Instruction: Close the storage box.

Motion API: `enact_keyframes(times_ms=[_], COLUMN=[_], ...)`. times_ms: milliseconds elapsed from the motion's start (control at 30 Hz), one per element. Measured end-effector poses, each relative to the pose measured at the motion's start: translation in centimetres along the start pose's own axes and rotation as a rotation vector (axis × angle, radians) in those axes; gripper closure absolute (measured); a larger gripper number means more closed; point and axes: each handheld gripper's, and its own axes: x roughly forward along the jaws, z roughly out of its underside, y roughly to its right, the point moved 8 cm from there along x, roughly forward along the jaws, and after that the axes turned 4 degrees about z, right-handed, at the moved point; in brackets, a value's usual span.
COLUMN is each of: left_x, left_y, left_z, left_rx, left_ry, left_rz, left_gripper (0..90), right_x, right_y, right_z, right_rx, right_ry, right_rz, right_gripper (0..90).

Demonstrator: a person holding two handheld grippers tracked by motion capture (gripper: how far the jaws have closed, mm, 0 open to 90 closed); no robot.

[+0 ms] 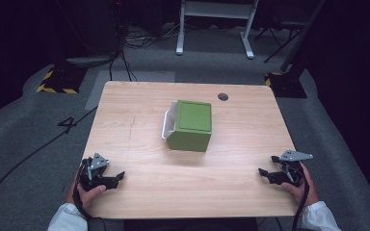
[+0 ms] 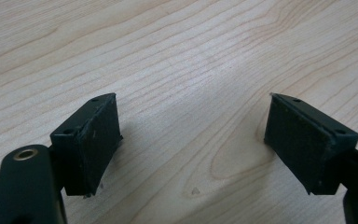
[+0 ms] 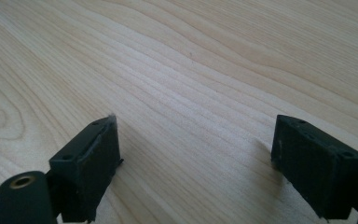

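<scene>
Tongs (image 1: 117, 176) apart nr table (image 1: 139, 211) edge

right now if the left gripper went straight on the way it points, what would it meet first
Probably the bare table: the left gripper tilts down at open wood, jaws apart. The green box sits farther off, seemingly outside that line.

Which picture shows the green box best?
The high view: the green box sits whole at mid-table, a white tray-like piece against its left side. The left and right gripper views look at bare wooden tabletop between open jaws instead.
</scene>
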Motion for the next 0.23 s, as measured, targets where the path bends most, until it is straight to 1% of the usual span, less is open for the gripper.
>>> enact_keyframes(times_ms=[233], left_x=[0.0], left_y=[-0.01], left_z=[0.0], left_rx=[-0.001], left_ry=[0.0], left_rz=[-0.002], left_gripper=[18.1], right_x=[0.0], right_y=[-0.01], right_z=[0.0], right_rx=[0.0], right_ry=[0.001], right_rz=[0.0], right_gripper=[15.2])
